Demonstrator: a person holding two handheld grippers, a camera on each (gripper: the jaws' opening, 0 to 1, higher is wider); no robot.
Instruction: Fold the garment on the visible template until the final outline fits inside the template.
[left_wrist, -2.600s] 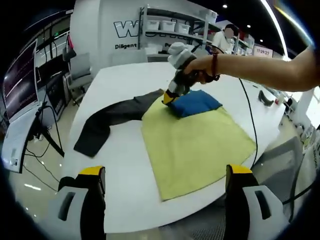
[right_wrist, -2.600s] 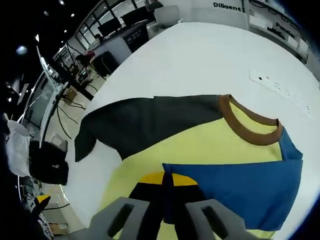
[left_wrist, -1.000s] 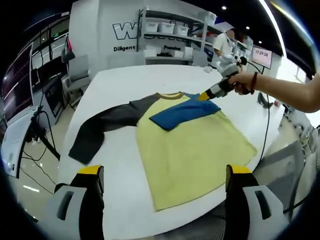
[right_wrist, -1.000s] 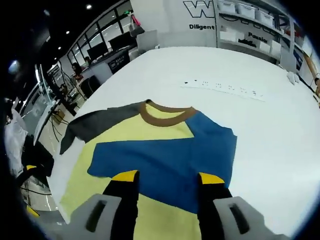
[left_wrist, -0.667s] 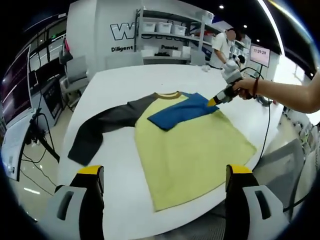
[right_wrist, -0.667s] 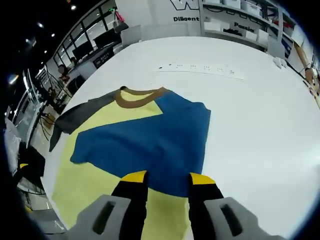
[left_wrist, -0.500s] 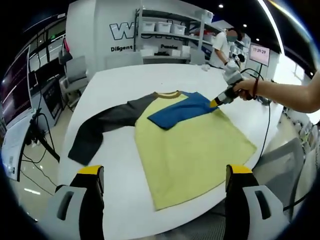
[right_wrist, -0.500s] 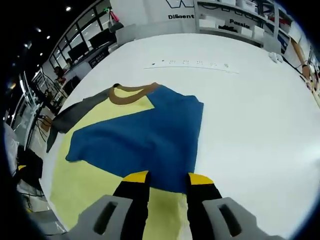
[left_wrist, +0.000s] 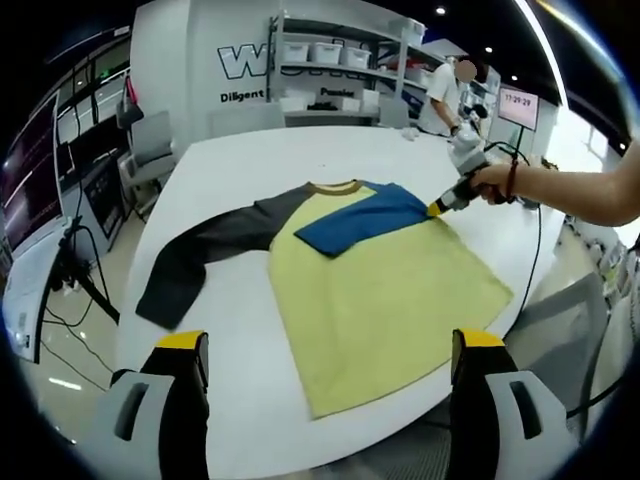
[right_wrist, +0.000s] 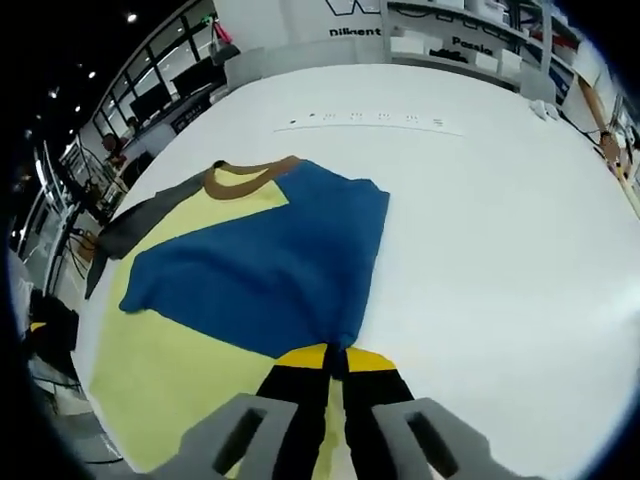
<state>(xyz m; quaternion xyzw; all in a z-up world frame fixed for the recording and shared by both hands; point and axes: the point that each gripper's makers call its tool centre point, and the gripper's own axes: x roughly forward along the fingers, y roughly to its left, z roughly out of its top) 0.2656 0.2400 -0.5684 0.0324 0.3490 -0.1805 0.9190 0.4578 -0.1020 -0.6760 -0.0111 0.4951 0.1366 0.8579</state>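
Right claw pinched shut on blue sleeve hem over yellow shirt; left claw wide open, empty. I'd tug gently, flattening sleeve.

Bright overhead lighting, sharp centre, fisheye-warped edges.

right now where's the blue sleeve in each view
Left gripper view: the blue sleeve lies above centre, folded across the yellow shirt body, its far corner at the right gripper.
Right gripper view: the blue sleeve spreads left of centre, narrowing to a corner pinched at the right gripper.
Shared landmark: the brown collar, just beyond the sleeve.
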